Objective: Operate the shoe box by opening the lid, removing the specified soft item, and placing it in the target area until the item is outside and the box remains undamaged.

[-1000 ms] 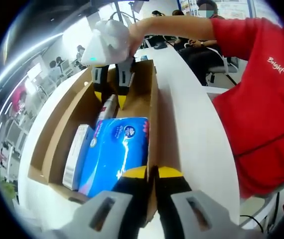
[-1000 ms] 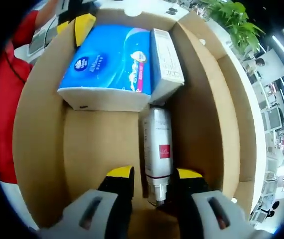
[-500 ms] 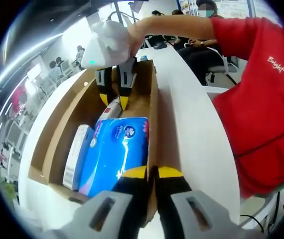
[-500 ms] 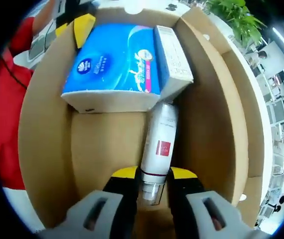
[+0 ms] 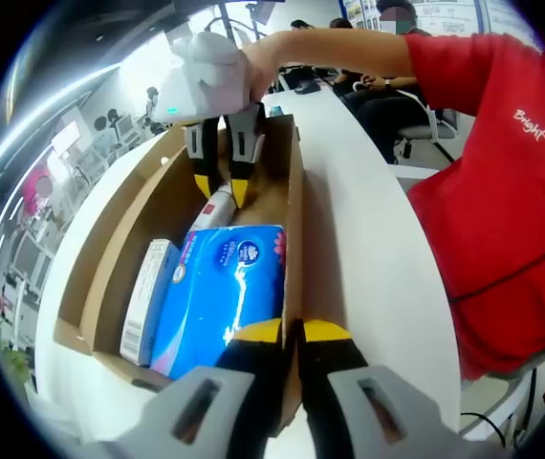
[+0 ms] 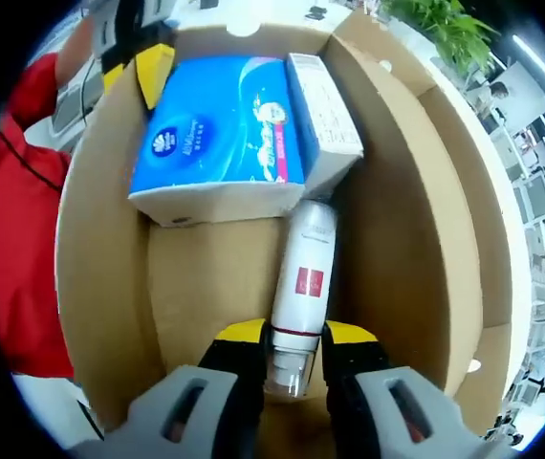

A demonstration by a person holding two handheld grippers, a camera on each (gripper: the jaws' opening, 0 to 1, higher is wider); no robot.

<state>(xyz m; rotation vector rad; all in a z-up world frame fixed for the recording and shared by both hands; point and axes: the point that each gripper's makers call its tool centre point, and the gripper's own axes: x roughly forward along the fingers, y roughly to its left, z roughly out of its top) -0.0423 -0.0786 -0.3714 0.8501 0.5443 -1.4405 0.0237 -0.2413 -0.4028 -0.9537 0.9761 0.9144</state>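
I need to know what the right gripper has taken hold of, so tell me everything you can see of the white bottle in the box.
The white bottle is a slim cylinder with a small red label on its side and a clear cap end. It lies on the cardboard box floor, cap toward the right gripper, whose yellow-tipped fingers clamp it near the cap. Its far end meets the blue tissue pack and the white carton.

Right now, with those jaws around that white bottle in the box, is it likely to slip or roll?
The white bottle looks smooth and round, so it may slip or twist. The right gripper holds it near the cap end only, so the far end could sag. Set down, it would probably roll.
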